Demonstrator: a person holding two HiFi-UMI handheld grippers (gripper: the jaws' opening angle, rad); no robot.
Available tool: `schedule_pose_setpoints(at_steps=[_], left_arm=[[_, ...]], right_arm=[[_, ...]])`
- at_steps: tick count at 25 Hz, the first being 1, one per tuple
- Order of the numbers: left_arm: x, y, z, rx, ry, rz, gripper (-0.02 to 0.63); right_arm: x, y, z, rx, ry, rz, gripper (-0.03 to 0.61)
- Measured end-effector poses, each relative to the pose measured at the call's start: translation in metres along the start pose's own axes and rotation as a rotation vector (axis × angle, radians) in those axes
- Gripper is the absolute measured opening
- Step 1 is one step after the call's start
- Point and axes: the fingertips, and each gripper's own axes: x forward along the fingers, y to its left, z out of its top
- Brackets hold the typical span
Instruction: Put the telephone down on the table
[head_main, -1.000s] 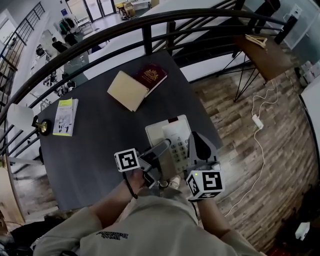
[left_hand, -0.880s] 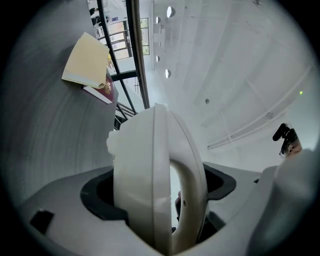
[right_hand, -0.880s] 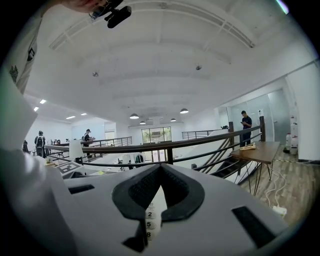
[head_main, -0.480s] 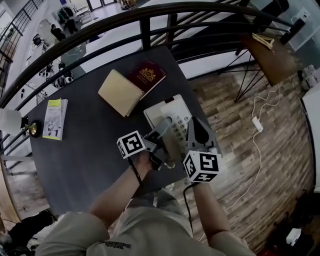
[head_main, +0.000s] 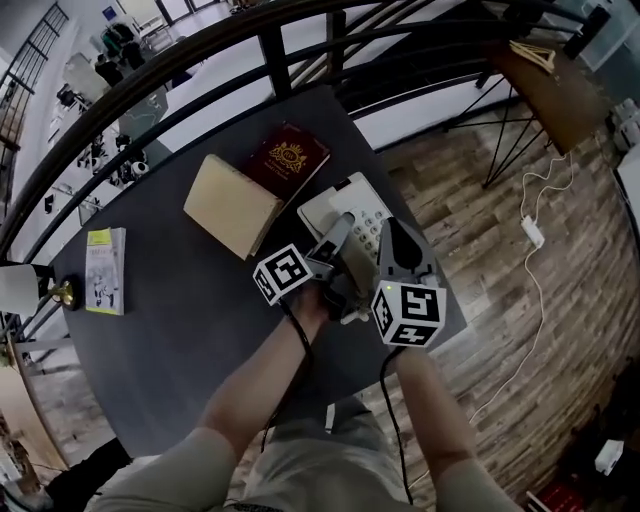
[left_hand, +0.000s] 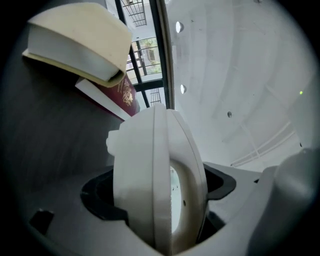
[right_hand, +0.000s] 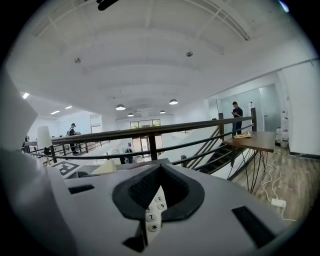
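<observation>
The white telephone (head_main: 338, 205) sits on the dark table (head_main: 180, 300), right of centre, near the passport. My left gripper (head_main: 335, 242) is shut on its cream handset (left_hand: 155, 180), which stands on edge between the jaws and fills the left gripper view. In the head view the handset (head_main: 352, 268) shows between the two grippers. My right gripper (head_main: 394, 246) hovers over the telephone's right side, jaws shut. Through the thin slit between the jaws, the right gripper view shows the keypad (right_hand: 154, 212).
A tan book (head_main: 230, 205) and a maroon passport (head_main: 290, 158) lie just beyond the telephone. A booklet (head_main: 103, 270) and a lamp (head_main: 20, 290) are at the far left. A black railing (head_main: 270, 40) runs behind the table. Wooden floor with a white cable (head_main: 530, 232) lies to the right.
Both grippers and the telephone have moved away from the table's near edge, toward the passport and book. The left gripper has kept its hold on the handset.
</observation>
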Motion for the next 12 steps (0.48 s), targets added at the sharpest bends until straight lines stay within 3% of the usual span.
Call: schedule_pose_setpoints(at_steps=[8, 12], left_arm=[[0.032, 0.043, 0.011, -0.065, -0.078, 0.066, 0.445], [0.030, 0.052, 0.017, -0.005, -0.115, 0.101, 0.445]], right_arm=[[0.028, -0.023, -0.032, 0.056, 0.045, -0.049, 0.000], [0.038, -0.017, -0.046, 0.047, 0.085, -0.012, 0.000]])
